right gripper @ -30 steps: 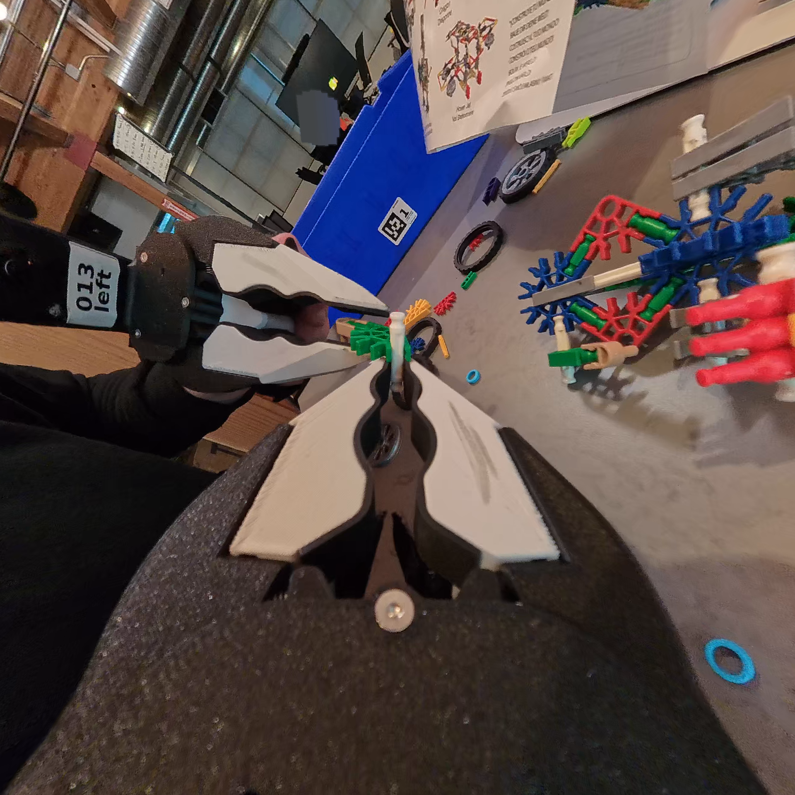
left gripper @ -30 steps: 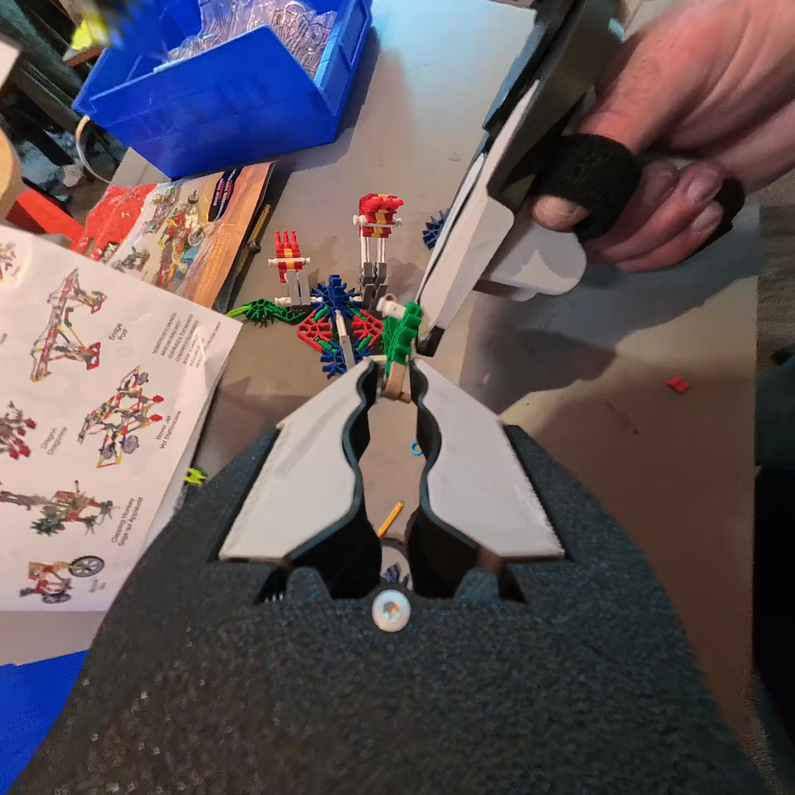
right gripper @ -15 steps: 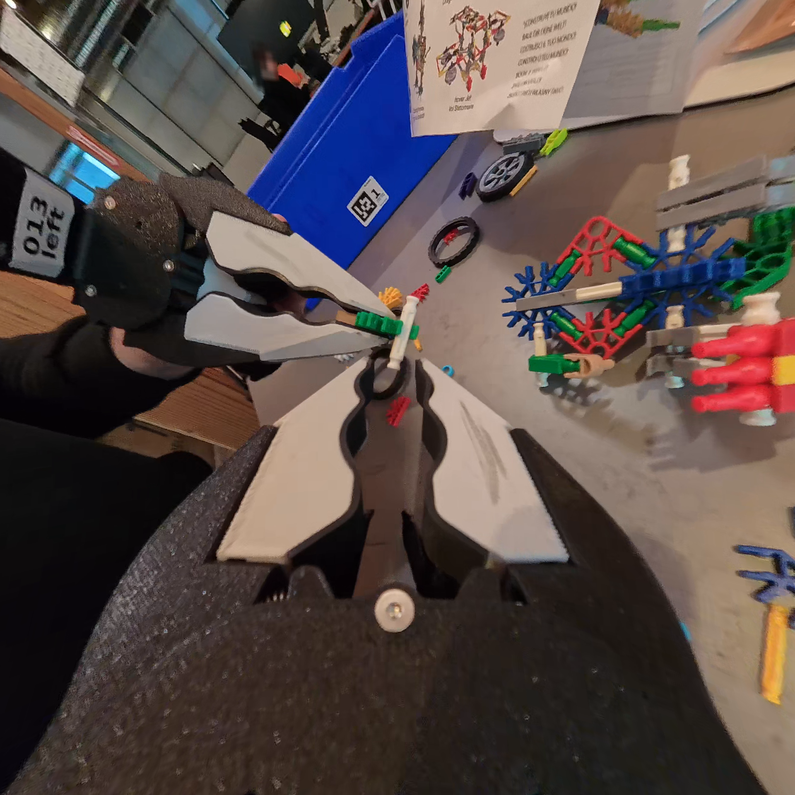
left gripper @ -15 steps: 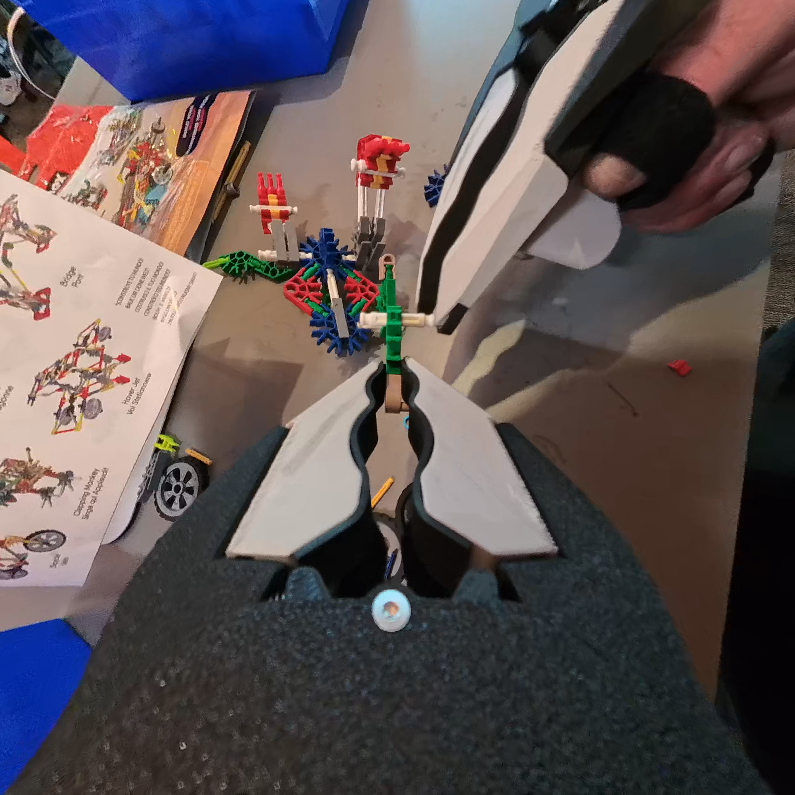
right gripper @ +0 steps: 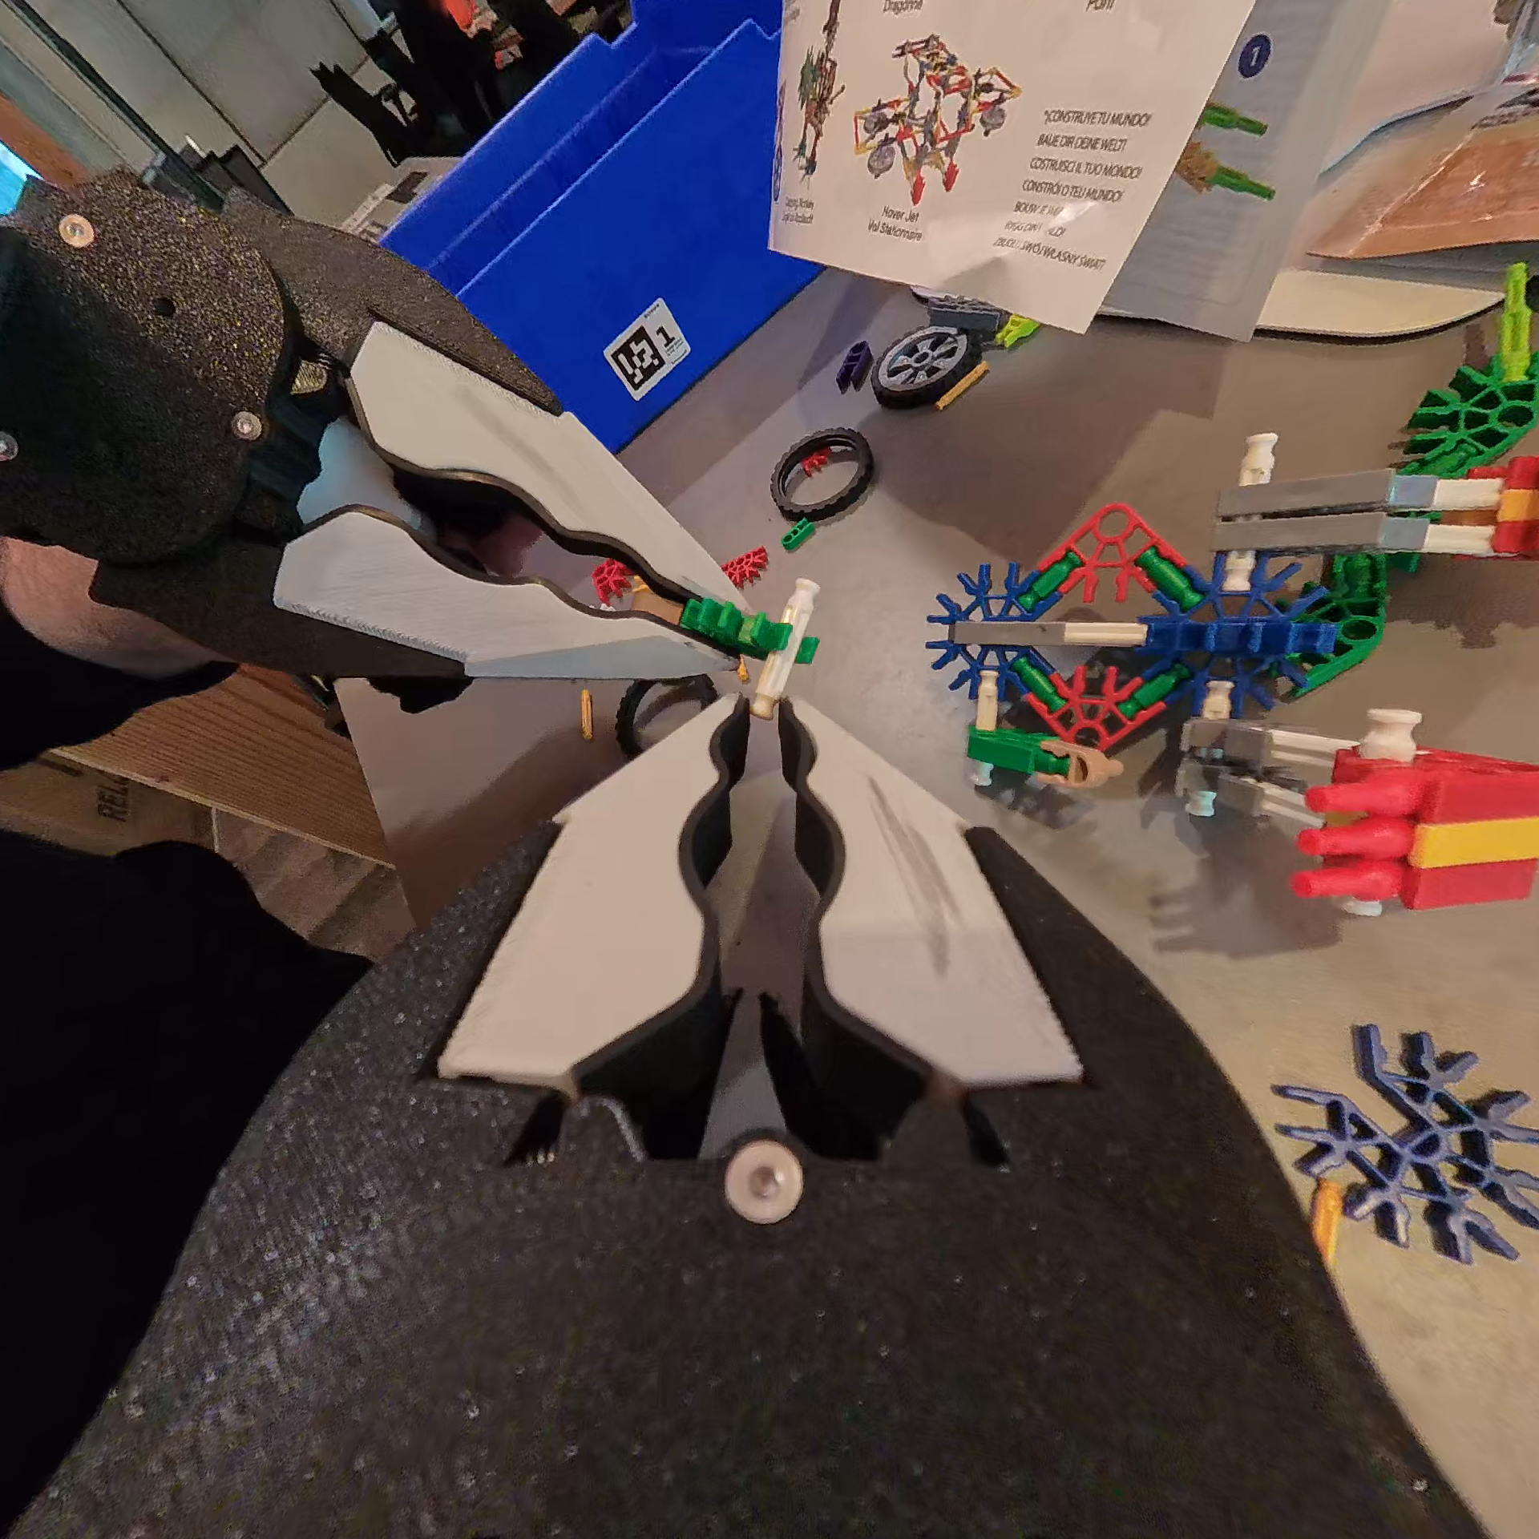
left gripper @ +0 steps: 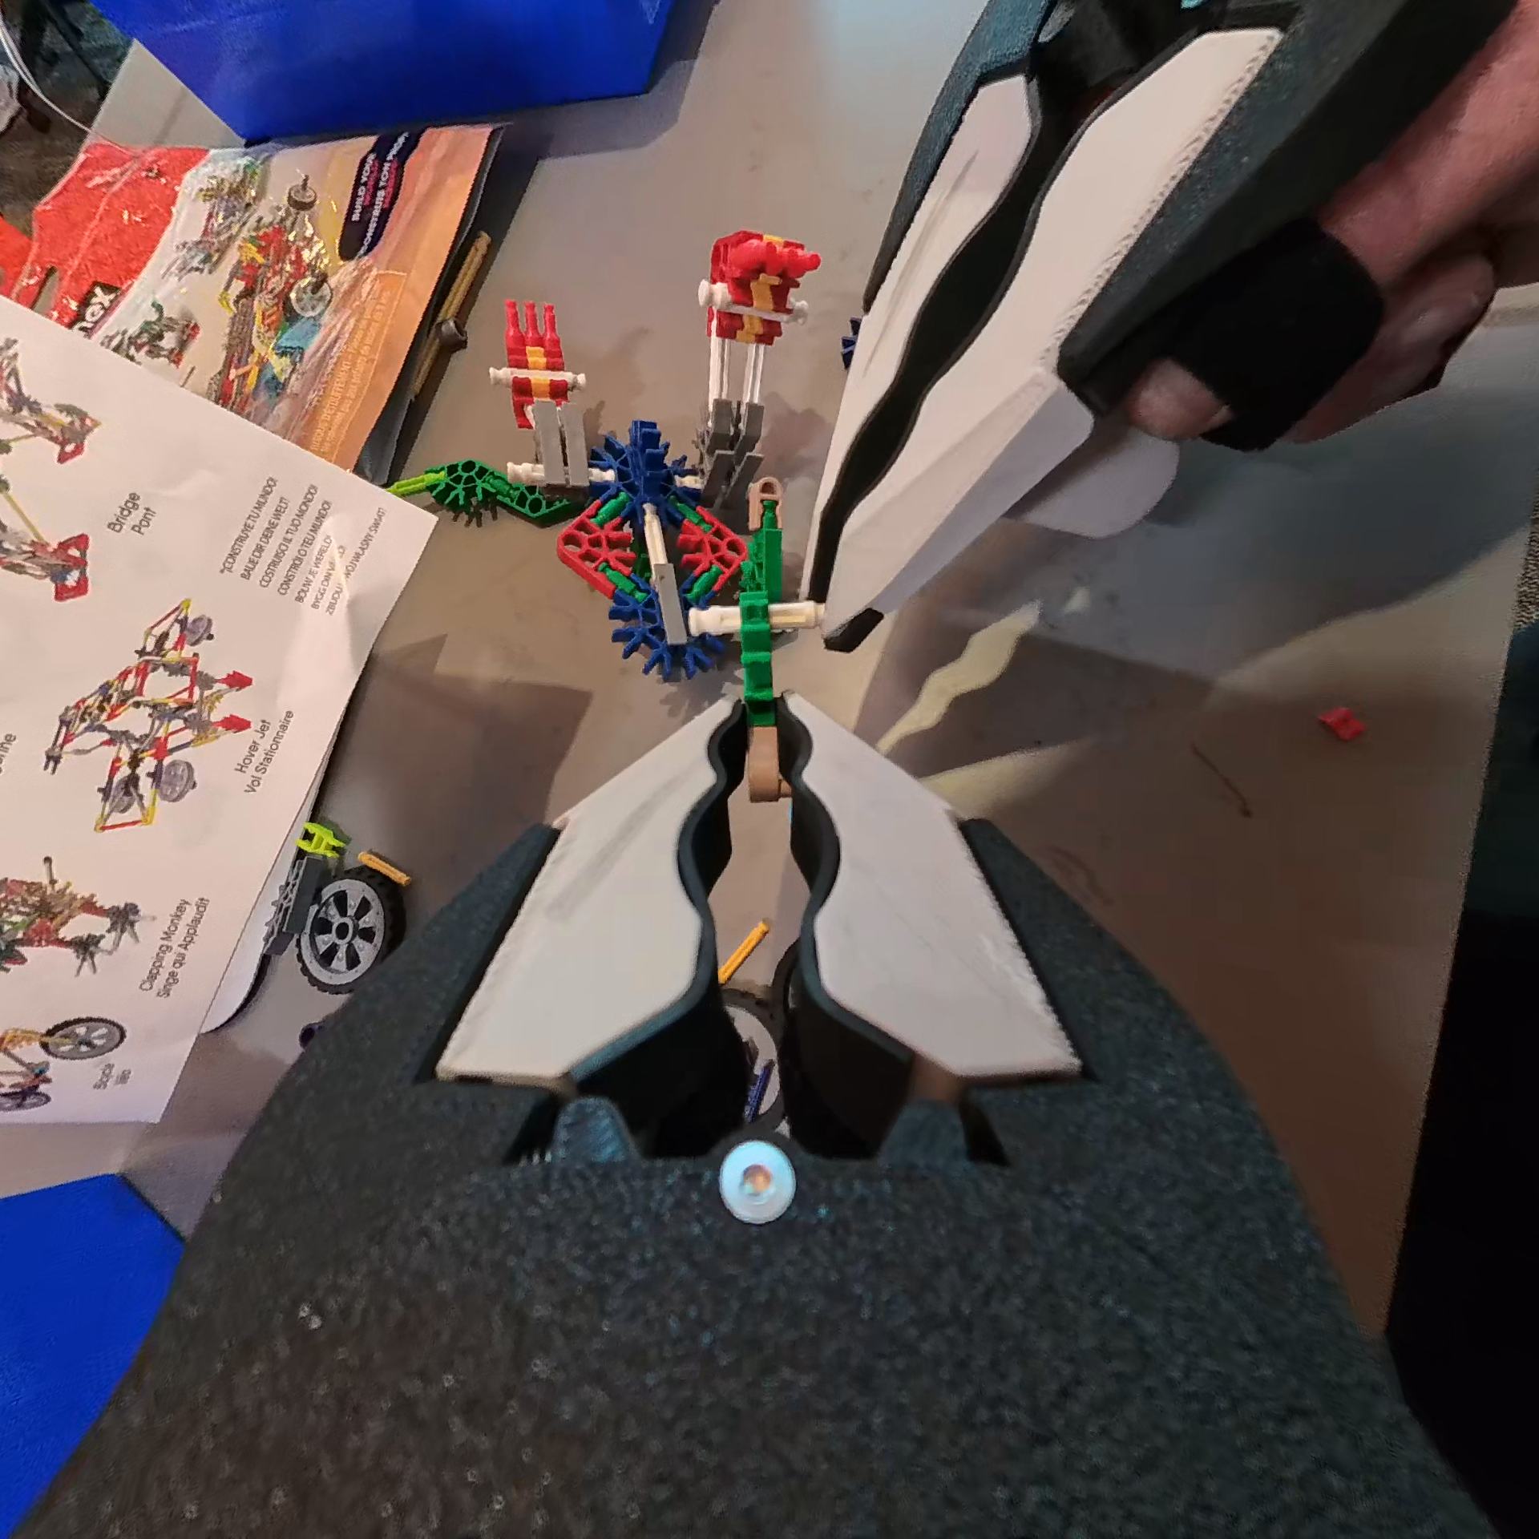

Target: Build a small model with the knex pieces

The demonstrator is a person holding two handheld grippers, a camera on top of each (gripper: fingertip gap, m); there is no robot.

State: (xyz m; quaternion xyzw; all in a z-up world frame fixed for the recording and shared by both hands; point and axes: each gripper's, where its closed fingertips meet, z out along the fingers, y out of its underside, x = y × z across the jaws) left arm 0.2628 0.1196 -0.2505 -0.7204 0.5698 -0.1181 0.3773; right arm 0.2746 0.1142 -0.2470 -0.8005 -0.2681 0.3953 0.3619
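Left wrist view: our left claw (left gripper: pixel 759 723) is clenched on a tan clip (left gripper: pixel 764 764) bearing a green rod (left gripper: pixel 759 658) crossed by one white rod (left gripper: pixel 754 618), held above the surface (left gripper: pixel 1083 833). Our right claw (right gripper: pixel 762 718) stands slightly parted at that white rod's tip, gripping nothing. We judge these light, stiff, small plastic parts best pinched mid-shaft.

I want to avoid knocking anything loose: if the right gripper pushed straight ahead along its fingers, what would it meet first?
Most likely the short white rod set crosswise in the green piece held by the left gripper. The right gripper has its tips right at the rod's near end; whether they already touch is unclear.
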